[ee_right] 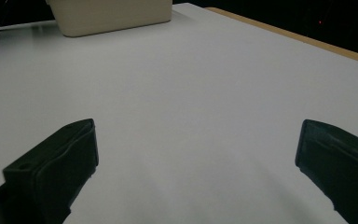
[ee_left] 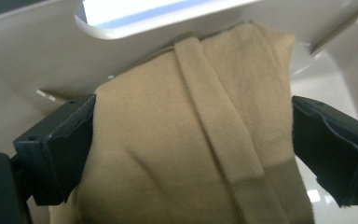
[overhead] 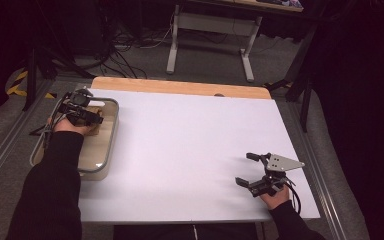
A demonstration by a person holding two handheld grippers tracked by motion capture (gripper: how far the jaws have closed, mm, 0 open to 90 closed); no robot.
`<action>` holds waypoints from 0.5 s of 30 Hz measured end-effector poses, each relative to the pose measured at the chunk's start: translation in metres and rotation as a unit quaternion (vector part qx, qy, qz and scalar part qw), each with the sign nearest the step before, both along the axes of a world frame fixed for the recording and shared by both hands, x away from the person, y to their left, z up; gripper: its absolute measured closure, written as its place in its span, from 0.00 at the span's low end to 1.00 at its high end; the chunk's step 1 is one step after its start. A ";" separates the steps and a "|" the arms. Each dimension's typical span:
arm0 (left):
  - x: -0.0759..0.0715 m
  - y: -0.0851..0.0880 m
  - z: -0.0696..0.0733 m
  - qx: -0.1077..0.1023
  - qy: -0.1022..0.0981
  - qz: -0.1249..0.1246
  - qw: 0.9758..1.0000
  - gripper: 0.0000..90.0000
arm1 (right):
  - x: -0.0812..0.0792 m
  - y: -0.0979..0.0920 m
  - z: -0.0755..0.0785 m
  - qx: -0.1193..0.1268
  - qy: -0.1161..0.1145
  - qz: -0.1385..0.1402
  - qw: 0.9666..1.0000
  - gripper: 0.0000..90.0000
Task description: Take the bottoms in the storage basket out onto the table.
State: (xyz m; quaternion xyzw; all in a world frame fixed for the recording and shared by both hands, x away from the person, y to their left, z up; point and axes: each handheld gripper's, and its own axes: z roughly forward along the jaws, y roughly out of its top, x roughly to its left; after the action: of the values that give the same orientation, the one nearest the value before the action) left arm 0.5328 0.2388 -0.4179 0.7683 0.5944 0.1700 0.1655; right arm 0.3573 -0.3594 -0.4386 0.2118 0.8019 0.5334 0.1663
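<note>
Left gripper [overhead: 82, 111]: black body with a dark cable trailing from it. Its fingers [ee_left: 58, 154] are black, blocky and square-ended, faced with matt pads whose edges look slightly worn; a small screw hole marks one top face. Right gripper [overhead: 250, 170]: black frame, topped by a grey three-cornered plate dotted with small holes, with a black cable looping behind. Both of the person's forearms wear long black sleeves [overhead: 55, 185] reaching the wrists.

A lab: cables [overhead: 125, 47] on grey carpet, adjustable desk [overhead: 212, 30].
</note>
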 end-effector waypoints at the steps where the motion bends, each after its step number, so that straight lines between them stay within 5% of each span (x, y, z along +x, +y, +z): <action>1: 0.000 -0.001 -0.001 0.005 -0.001 -0.001 1.000 0.09 | 0.000 0.000 0.000 0.000 0.000 0.000 1.000 0.00; 15: -0.002 -0.009 -0.006 0.067 0.008 -0.009 0.998 0.25 | 0.000 0.000 0.000 -0.001 -0.001 0.001 1.000 0.00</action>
State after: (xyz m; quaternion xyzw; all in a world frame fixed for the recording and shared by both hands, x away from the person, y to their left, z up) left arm 0.5311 0.2297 -0.4237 0.7842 0.5763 0.2021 0.1100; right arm 0.3571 -0.3593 -0.4386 0.2101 0.8027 0.5328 0.1664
